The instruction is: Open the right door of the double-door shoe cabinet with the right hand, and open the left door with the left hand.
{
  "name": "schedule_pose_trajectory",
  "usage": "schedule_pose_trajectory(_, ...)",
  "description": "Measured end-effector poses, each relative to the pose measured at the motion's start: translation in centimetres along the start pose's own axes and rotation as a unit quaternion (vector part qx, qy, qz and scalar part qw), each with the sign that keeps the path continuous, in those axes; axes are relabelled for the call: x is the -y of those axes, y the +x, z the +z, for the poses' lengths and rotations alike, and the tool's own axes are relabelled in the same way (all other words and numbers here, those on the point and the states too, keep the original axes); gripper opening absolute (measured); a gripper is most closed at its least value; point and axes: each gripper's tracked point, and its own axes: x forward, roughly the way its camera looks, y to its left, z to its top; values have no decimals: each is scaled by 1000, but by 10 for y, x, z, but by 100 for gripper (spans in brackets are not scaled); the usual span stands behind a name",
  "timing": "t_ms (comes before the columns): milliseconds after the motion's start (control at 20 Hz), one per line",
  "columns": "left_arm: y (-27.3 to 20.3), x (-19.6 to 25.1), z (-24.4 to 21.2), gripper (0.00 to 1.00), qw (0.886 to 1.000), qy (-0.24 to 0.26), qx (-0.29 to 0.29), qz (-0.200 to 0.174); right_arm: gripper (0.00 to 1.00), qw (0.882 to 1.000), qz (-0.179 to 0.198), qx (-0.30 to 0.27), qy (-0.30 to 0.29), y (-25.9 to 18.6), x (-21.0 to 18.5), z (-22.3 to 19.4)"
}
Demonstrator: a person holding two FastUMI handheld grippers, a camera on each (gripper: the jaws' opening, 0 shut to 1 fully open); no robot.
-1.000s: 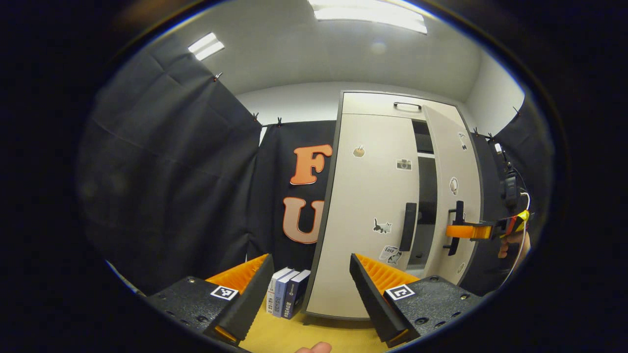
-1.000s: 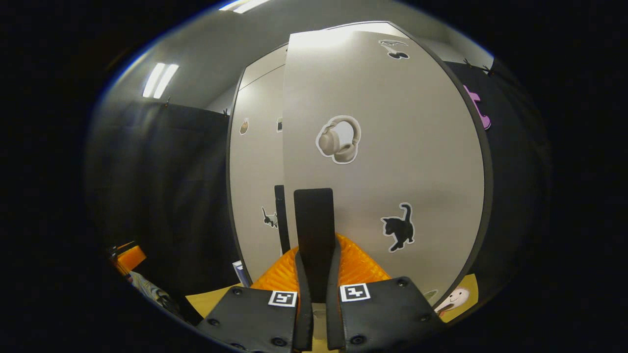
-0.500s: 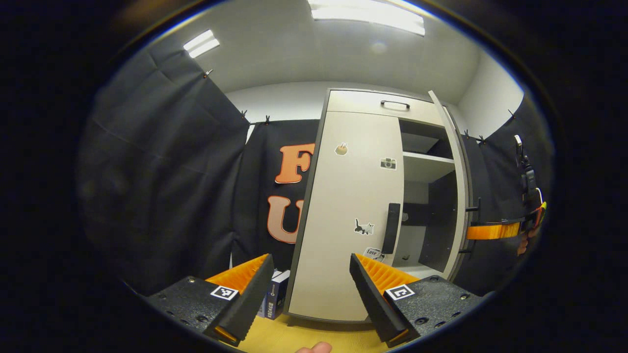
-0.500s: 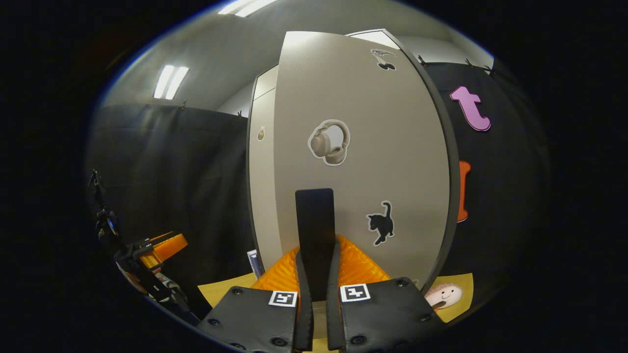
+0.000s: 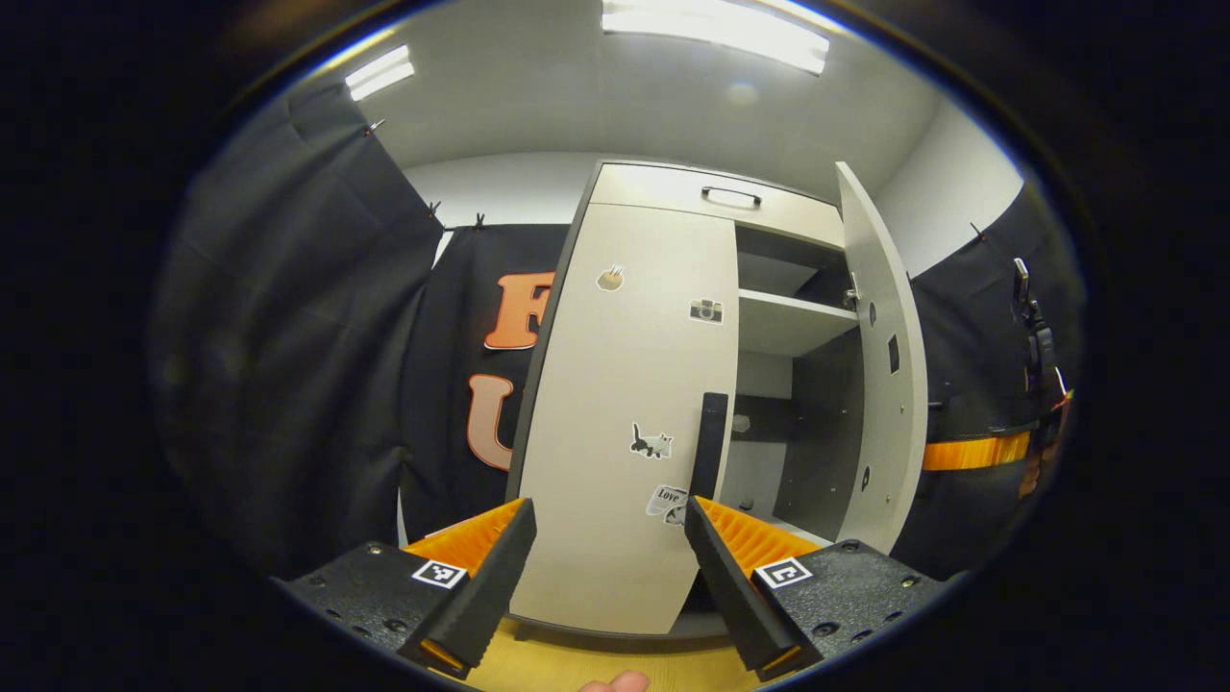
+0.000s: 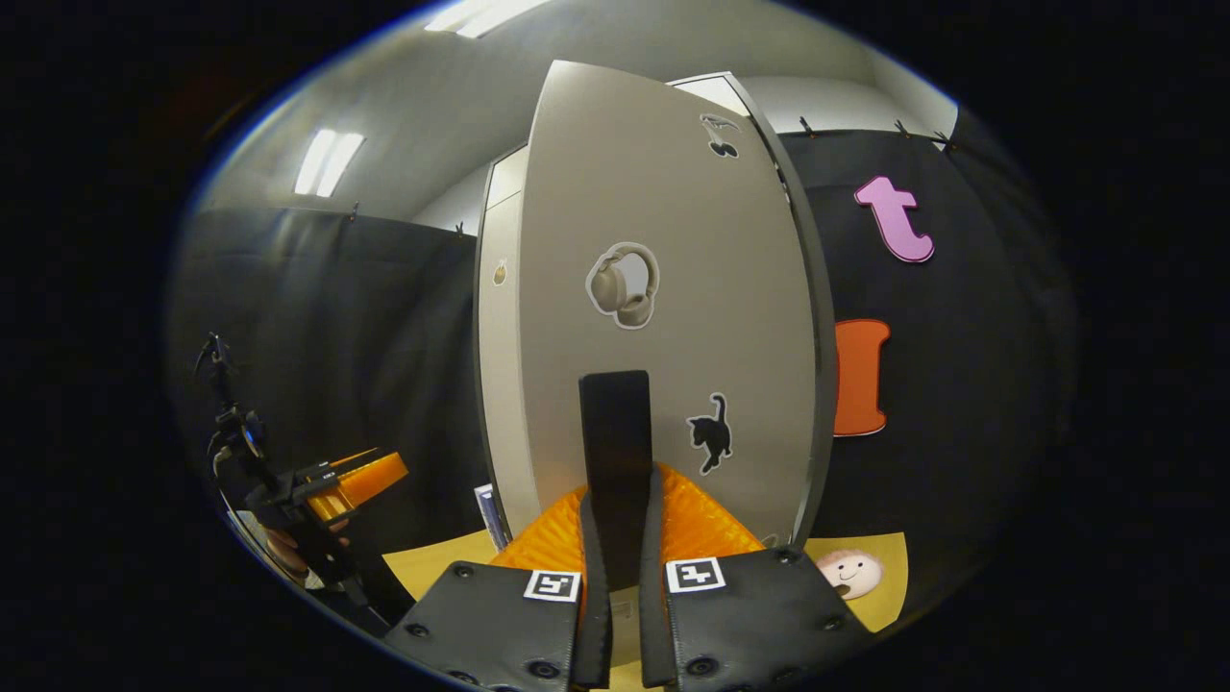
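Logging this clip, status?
Right gripper shut on right handle, right door open. Left gripper open, off left handle. Left door closed.

Black cloth walls (image 5: 288,317), white ceiling with light panels (image 5: 716,24), yellow floor (image 6: 442,577).

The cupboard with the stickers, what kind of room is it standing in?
It looks like a small recording booth, not a home. Black cloth hangs clipped up as walls around the cupboard, strip lights shine in a plain ceiling, and each tool carries printed square markers.

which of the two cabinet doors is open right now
The right door is swung out, baring the shelves; the left door is flat shut.
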Motion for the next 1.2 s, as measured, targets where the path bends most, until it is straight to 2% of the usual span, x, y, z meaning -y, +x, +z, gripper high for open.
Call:
schedule_pose_trajectory(200,6,-1,-8,94,1000,-8,-4,0,20,1000,-4,4,6,-4,3,1)
schedule_pose_trajectory(450,14,-3,-17,94,1000,-15,-11,5,20,1000,-25,7,-15,-9,16,2)
schedule_pose_trajectory(700,24,12,-24,94,1000,-17,-19,-11,19,999,-39,16,-9,-12,20,4)
schedule_pose_trajectory(750,26,15,-25,96,1000,-17,-20,-15,19,999,-44,18,-10,-13,22,4)
schedule_pose_trajectory(800,26,18,-27,94,999,-16,-22,-20,19,998,-52,20,-11,-15,25,5)
schedule_pose_trajectory(1050,30,31,-30,94,999,-12,-25,-32,16,992,-117,34,-43,-28,58,11)
schedule_pose_trajectory(1200,34,47,-28,94,998,-12,-23,-49,16,987,-151,40,-35,-34,70,11)
